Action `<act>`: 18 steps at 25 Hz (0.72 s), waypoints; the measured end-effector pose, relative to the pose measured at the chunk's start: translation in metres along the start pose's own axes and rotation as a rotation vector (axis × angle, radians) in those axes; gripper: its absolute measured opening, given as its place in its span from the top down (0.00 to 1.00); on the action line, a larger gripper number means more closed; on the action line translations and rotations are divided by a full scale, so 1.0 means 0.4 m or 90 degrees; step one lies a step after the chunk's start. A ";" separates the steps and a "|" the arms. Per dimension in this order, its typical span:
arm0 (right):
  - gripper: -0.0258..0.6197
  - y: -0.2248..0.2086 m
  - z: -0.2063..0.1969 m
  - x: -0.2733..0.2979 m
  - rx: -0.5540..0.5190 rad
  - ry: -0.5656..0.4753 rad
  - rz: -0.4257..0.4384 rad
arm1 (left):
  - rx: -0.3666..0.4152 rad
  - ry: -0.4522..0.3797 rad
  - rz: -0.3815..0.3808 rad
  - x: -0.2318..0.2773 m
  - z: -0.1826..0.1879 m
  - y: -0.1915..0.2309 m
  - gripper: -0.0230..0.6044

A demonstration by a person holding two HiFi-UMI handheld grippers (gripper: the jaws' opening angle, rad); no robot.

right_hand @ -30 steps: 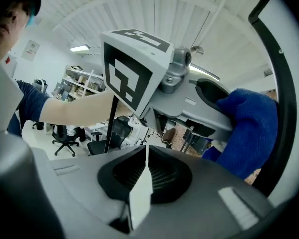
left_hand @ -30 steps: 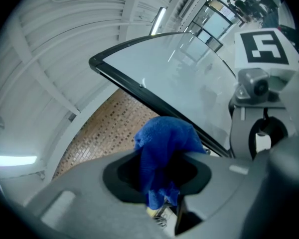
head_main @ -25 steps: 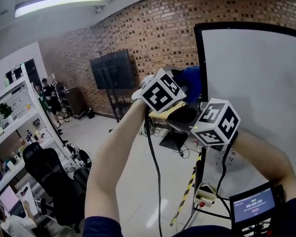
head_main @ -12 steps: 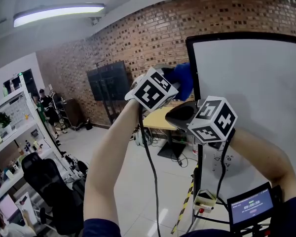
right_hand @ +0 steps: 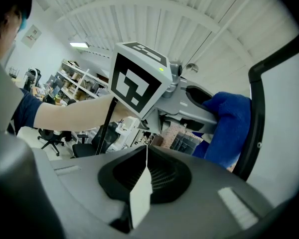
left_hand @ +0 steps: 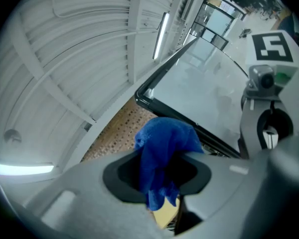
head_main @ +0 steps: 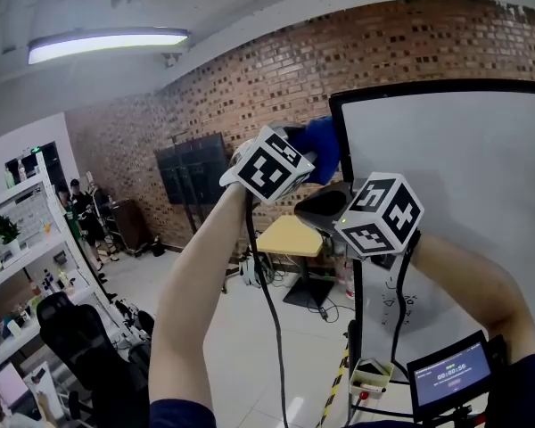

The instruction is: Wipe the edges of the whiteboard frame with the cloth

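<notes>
Currently, the left gripper [left_hand: 157, 176] is clamped on the cloth [left_hand: 167, 143]. The blue fabric passes between both jaws, bunches up ahead of them and hangs a short tail below. The gripper points level toward the whiteboard [head_main: 455, 194].

In the head view, the cloth [head_main: 323, 148] sits at 3 o'clock of the left cube [head_main: 269, 163]. It lies at the left edge of the black frame [head_main: 337, 127], just below the frame's top-left corner. In the left gripper view, that corner of the frame [left_hand: 145, 99] is at 11 o'clock of the cloth. The fabric overlaps the edge that runs from the corner toward 4 o'clock.

The right gripper [right_hand: 145, 171] has its jaws fully together, with nothing between them. Its cube [head_main: 381, 217] lies at 4 o'clock of the left cube, near it but apart. In the right gripper view, the cloth [right_hand: 231, 121] is at 2 o'clock of the jaws. The frame [right_hand: 256, 123] meets the cloth on its 3 o'clock side.

Both forearms reach up from 6 o'clock of the head view.

Surroundings, head view:
- Brick wall [head_main: 250, 87]: behind both grippers.
- Ceiling light [head_main: 107, 45]: at 10 o'clock of the view.
- Dark screen [head_main: 194, 169]: at 9 o'clock of the left cube.
- Yellow table [head_main: 290, 236]: at 6 o'clock of the left cube.
- Lit display [head_main: 450, 373]: at 4 o'clock of the view.
</notes>
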State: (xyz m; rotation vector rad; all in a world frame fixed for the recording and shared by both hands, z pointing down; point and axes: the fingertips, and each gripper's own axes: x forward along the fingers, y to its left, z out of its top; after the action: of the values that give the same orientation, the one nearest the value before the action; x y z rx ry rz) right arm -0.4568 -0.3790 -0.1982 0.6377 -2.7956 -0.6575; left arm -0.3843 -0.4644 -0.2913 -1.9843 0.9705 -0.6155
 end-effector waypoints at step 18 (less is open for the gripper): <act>0.94 -0.061 0.065 -0.041 0.009 -0.053 -0.057 | -0.075 -0.076 0.076 -0.029 0.135 0.215 0.77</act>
State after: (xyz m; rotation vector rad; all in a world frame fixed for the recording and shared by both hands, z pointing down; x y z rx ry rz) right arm -0.4409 -0.3816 -0.2339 0.7591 -2.8640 -0.6961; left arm -0.3882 -0.4613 -0.3932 -2.0231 1.0634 -0.3770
